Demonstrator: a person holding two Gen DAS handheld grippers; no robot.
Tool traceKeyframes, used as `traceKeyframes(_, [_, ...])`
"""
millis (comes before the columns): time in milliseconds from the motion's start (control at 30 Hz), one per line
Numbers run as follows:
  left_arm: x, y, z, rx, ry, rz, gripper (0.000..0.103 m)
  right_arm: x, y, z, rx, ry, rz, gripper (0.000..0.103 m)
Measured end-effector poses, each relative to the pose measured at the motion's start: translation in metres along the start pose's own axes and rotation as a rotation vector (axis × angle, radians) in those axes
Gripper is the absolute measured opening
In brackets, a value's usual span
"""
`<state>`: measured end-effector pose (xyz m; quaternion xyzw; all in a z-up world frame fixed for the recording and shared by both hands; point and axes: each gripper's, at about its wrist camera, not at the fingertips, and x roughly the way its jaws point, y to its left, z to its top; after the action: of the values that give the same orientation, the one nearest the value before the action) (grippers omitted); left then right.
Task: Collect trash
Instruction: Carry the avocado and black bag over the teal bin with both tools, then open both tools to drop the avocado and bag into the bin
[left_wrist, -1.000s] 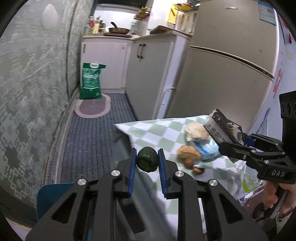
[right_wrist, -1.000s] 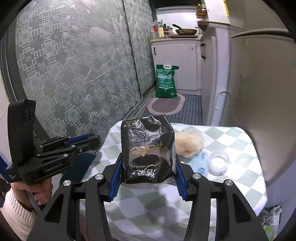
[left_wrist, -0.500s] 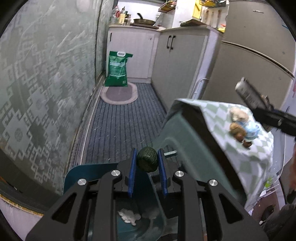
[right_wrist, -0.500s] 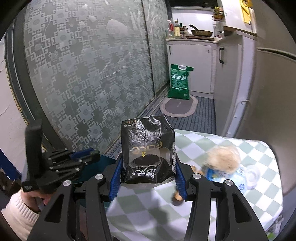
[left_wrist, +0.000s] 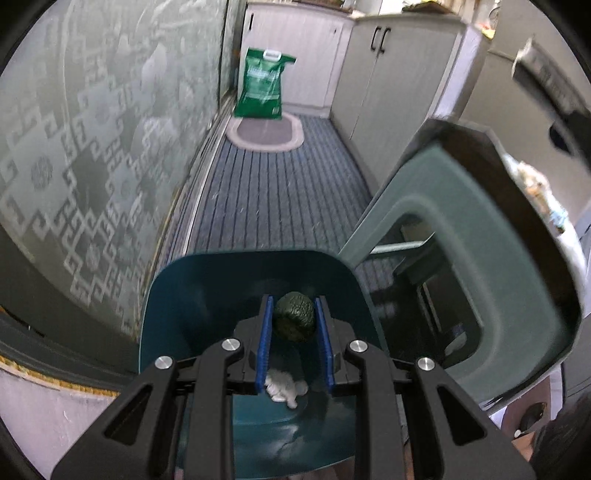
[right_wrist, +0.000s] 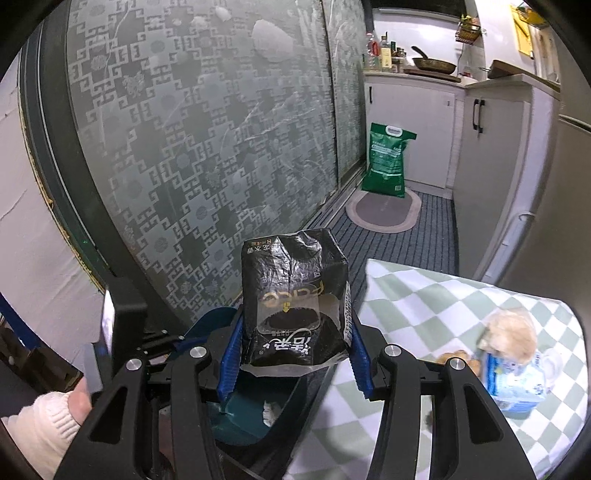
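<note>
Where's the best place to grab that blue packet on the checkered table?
By judgement, grip the blue packet across its short sides, coming from above. It lies flat on the checkered tablecloth with a fluffy beige wad against its far edge, so low approaches look blocked there. It is blurred; its edges are uncertain.

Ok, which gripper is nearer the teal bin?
Left. The left gripper, holding the dark green lump, hangs over the teal bin; the right gripper, holding the black packet, sits beside it.

The left wrist view looks steeply down, close over the bin (left_wrist: 251, 288), floor beyond. The right wrist view faces level along the glass door (right_wrist: 207, 140), the table (right_wrist: 443, 306) near. Both share the bin (right_wrist: 251, 413) and green sack (left_wrist: 264, 88) (right_wrist: 388, 158).
</note>
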<state>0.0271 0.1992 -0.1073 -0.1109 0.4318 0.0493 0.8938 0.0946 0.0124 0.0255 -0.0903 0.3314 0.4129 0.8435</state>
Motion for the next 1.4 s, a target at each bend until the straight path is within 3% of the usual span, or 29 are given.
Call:
traceKeyframes(467, [0.041, 0.029, -0.038, 0.020, 0.186, 0.039, 0.026, 0.053, 0.043, -0.004, -0.026, 0.113, 0.042, 0.051])
traceKeyframes(733, [0.044, 0.040, -0.046, 0.016, 0.219, 0.045, 0.030, 0.083, 0.059, -0.010, -0.028, 0.177, 0.062, 0.051])
traceKeyframes(1000, [0.032, 0.047, -0.041, 0.001, 0.175, 0.049, 0.030, 0.107, 0.068, -0.020, -0.034, 0.230, 0.056, 0.051])
traceKeyframes(1400, [-0.038, 0.045, -0.008, -0.020, -0.090, 0.055, 0.022, 0.142, 0.072, -0.048, -0.054, 0.325, 0.031, 0.050])
